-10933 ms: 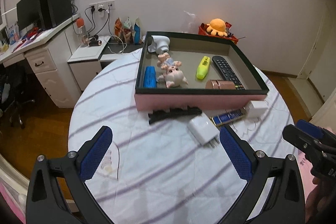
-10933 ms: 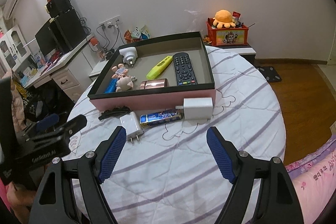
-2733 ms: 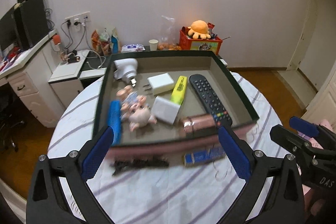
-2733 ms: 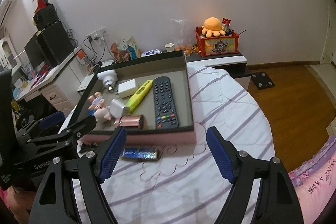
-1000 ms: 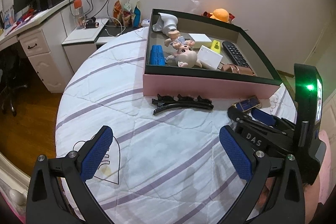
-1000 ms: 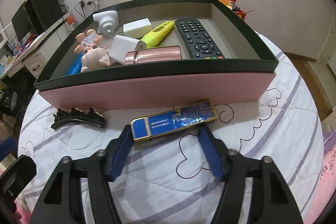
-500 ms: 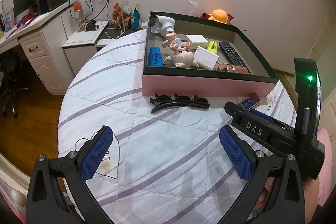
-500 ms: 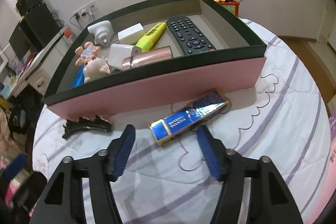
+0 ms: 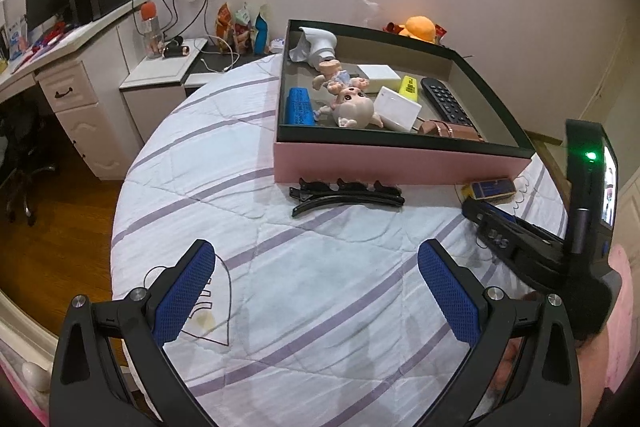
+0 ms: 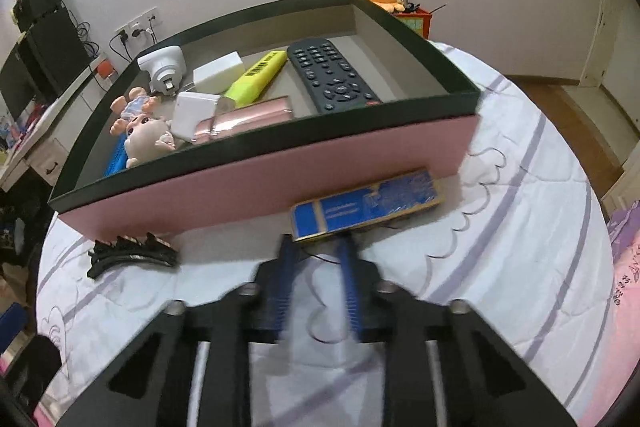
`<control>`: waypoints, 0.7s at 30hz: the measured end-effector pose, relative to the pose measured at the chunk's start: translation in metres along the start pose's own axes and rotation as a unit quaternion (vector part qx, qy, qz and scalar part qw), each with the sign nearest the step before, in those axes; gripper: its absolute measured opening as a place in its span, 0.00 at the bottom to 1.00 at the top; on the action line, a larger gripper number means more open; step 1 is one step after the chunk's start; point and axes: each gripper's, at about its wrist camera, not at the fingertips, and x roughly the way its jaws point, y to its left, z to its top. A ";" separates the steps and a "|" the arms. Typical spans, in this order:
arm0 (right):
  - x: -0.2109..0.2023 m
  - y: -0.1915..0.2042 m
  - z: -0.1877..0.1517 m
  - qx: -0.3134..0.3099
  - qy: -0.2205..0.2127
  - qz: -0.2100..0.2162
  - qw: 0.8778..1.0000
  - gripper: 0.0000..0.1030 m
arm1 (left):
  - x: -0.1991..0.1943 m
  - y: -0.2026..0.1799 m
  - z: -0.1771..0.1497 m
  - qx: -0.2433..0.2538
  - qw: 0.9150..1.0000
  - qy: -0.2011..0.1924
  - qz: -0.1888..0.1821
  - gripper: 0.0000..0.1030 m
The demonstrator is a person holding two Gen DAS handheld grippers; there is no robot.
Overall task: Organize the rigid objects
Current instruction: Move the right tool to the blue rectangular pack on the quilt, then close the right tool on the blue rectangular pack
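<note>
White quilted cloth with purple stripes is covering the round worktop, and the pink box with a dark rim is standing on its far half. From the left wrist view, the left hand-held gripper is hovering over the near part of the cloth, its blue pads wide apart and holding nothing. A black hair clip is lying on the cloth just in front of the pink box wall. The blue pack is lying near the right front corner of the box, and the right hand-held gripper is reaching toward it from the right. Inside the box a doll, a white charger, a yellow marker and a black remote are resting.

From the right wrist view, the blue pack is lying just in front of the pink box, near its front wall. The right hand-held gripper is blurred by motion; its fingers are drawn close together with a narrow gap, and their tips are right at the near edge of the pack. Whether they are clamping it, I cannot tell. The hair clip is lying to the left of the pack, also in front of the box.
</note>
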 end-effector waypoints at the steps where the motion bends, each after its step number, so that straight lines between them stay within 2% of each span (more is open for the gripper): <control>1: -0.001 -0.005 -0.001 0.004 0.002 0.008 1.000 0.13 | 0.000 -0.001 0.000 0.001 1.000 0.001 -0.001 1.00; 7: -0.007 -0.014 -0.007 -0.003 0.007 0.049 0.999 0.12 | 0.000 -0.008 -0.001 0.009 1.000 0.002 -0.001 1.00; 9: -0.009 -0.014 -0.008 -0.017 0.012 0.056 0.998 0.19 | 0.000 -0.008 0.000 0.011 1.000 0.001 0.001 1.00; 10: -0.010 -0.015 -0.008 -0.021 0.011 0.060 0.998 0.39 | 0.000 -0.007 0.000 0.010 1.000 0.000 0.003 1.00; 11: -0.013 -0.016 -0.008 -0.025 0.008 0.066 0.997 0.64 | 0.000 -0.006 0.000 0.009 1.000 0.001 0.003 1.00; 13: -0.018 -0.019 -0.007 -0.029 -0.009 0.044 0.999 0.79 | 0.002 -0.005 0.001 0.005 1.000 0.003 0.003 1.00; 15: -0.020 -0.023 -0.004 -0.031 -0.020 0.026 0.999 0.79 | 0.003 -0.005 0.000 0.005 1.000 0.003 0.005 1.00; 21: 0.004 -0.027 0.011 -0.057 0.003 0.002 0.998 0.79 | 0.007 -0.008 0.002 0.009 1.000 0.005 0.004 1.00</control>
